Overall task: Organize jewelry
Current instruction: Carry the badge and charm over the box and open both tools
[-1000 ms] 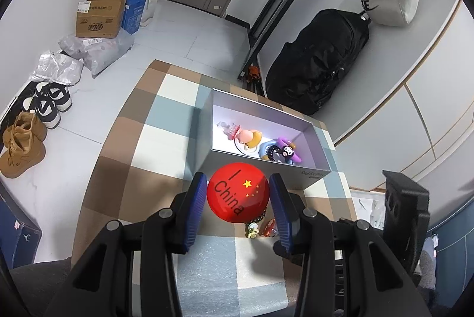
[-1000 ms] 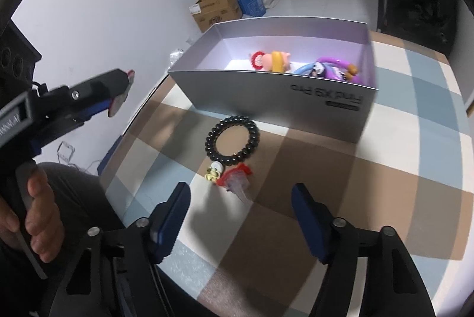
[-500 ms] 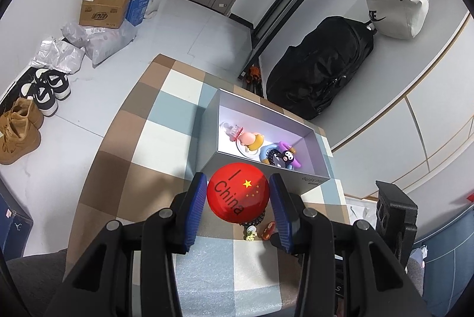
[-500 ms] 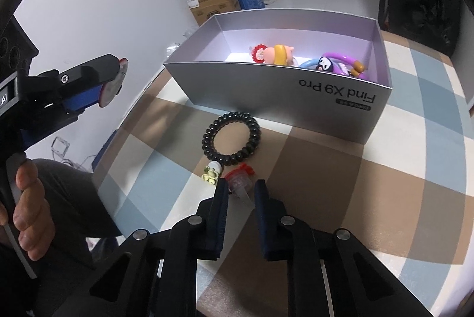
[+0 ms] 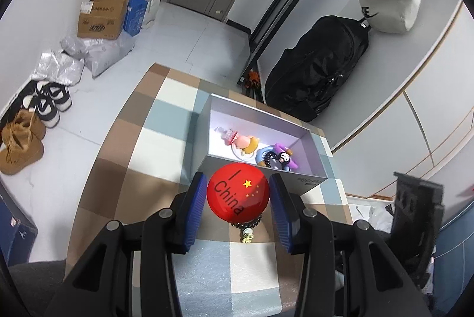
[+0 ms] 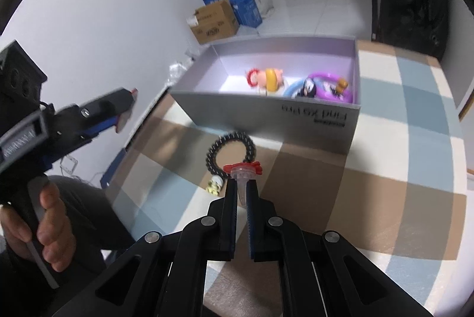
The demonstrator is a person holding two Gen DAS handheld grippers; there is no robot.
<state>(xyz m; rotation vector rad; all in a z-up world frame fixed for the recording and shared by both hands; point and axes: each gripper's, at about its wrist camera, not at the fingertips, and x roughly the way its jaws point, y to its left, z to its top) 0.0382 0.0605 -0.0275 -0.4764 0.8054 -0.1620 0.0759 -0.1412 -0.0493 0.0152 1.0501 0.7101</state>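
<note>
The left claw (image 5: 238, 200), low in the centre of the left wrist view, is closed on a round red badge (image 5: 238, 192) printed "I China" with yellow stars, one blue pad pressing each side of the disc. The right claw (image 6: 242, 192), bottom centre of the right wrist view, has its fingers nearly together and pinches the clear stem of a small charm with a red frilled top (image 6: 242, 170), held above the checked counter (image 6: 400, 169). Just beyond that charm, in the middle of the frame, a black beaded bracelet (image 6: 231, 152) lies flat on the counter with a small pale yellow pendant (image 6: 214, 186) at its near end (the blur hides its details). Behind the bracelet, close to it, stands an open grey phone box (image 6: 266, 114); inside it lie a pink and yellow figure (image 6: 268, 78) and, to its right, a purple ring with a black and white character (image 6: 320, 84). At the left edge of the right wrist view a hand (image 6: 35, 222) grips the handle of the left claw.
</note>
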